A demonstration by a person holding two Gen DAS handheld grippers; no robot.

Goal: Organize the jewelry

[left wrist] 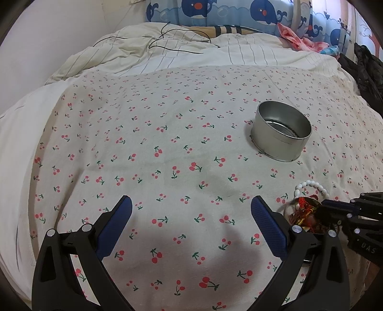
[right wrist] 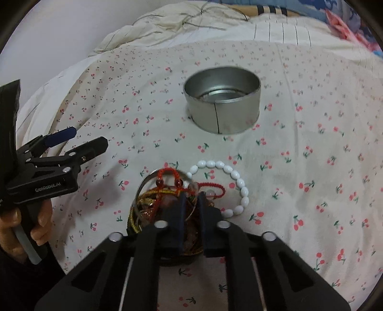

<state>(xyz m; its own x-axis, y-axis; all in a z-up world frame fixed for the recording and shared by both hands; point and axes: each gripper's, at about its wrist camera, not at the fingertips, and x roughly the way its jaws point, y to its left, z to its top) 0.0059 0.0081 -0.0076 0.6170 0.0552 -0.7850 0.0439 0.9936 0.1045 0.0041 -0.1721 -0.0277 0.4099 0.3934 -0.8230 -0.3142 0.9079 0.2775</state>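
Hovering wide open over bare cherry-print cloth (left wrist: 167, 148), the left gripper (left wrist: 191, 205) holds nothing. Rightward, the right gripper (right wrist: 191, 198) pinches a silver bangle (right wrist: 143, 184) in the tangled jewelry pile (right wrist: 155, 205), beside the white bead bracelet (right wrist: 239, 181); the tin (right wrist: 222, 105) stands beyond.

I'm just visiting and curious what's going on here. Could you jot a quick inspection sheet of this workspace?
Surface: cherry-print cloth spread over a bed.
Job's things: empty round tin; white bead bracelet lying flat; tangled pile of red cords and bangles.
Clutter: pink cloth by the whale-print curtain.
Claws: left claw open, holding nothing; right claw shut on the pile.
Cables: thin black cable on the striped duvet.
Surroundings: white wall.
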